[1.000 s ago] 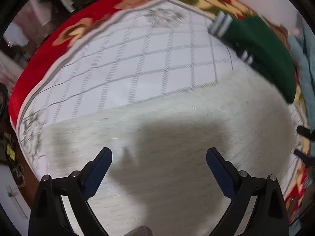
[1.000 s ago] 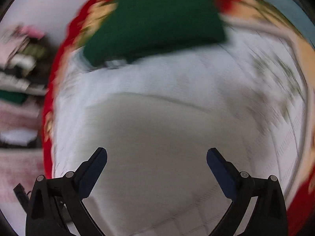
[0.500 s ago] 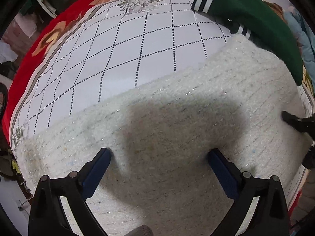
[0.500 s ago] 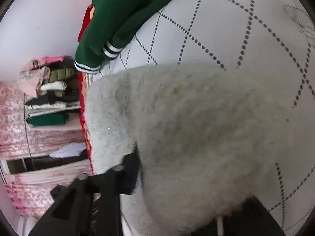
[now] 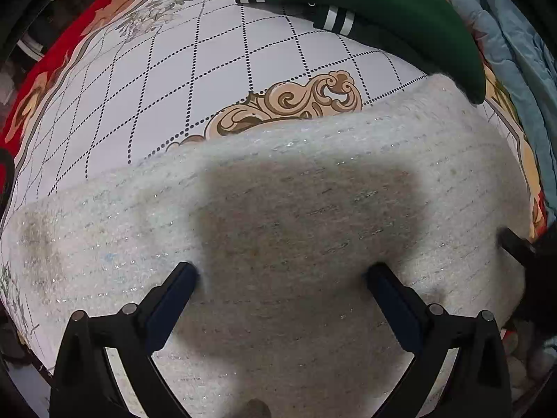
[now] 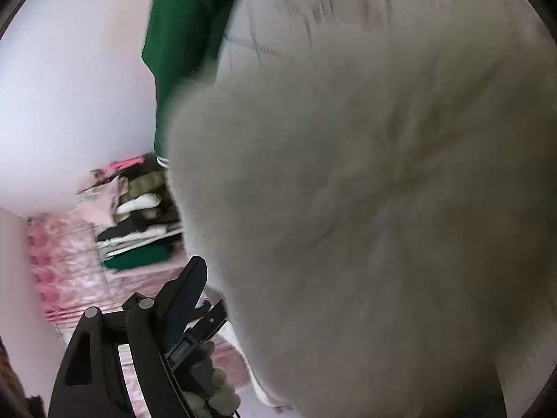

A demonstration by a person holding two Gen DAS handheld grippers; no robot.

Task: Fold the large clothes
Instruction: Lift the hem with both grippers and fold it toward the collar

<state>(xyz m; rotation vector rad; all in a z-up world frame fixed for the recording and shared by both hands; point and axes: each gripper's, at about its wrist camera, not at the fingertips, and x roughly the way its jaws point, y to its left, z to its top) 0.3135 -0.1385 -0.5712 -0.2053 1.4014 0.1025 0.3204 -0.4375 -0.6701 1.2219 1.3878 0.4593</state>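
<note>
Mostly, the right wrist view was blurred, filled by the white fuzzy sweater (image 6: 365, 209), which hid the right gripper's (image 6: 222, 299) far finger; whether it gripped the fabric could not be told. Only 1 dark finger (image 6: 184, 289) showed, with a stack of folded clothes (image 6: 139, 223) smeared behind it. The left gripper (image 5: 280, 291) was spread wide above the sweater (image 5: 296, 209), which lay flat on the bedspread (image 5: 174, 69), touching a green garment (image 5: 383, 10) cut off at the top. No writing could be read.
</note>
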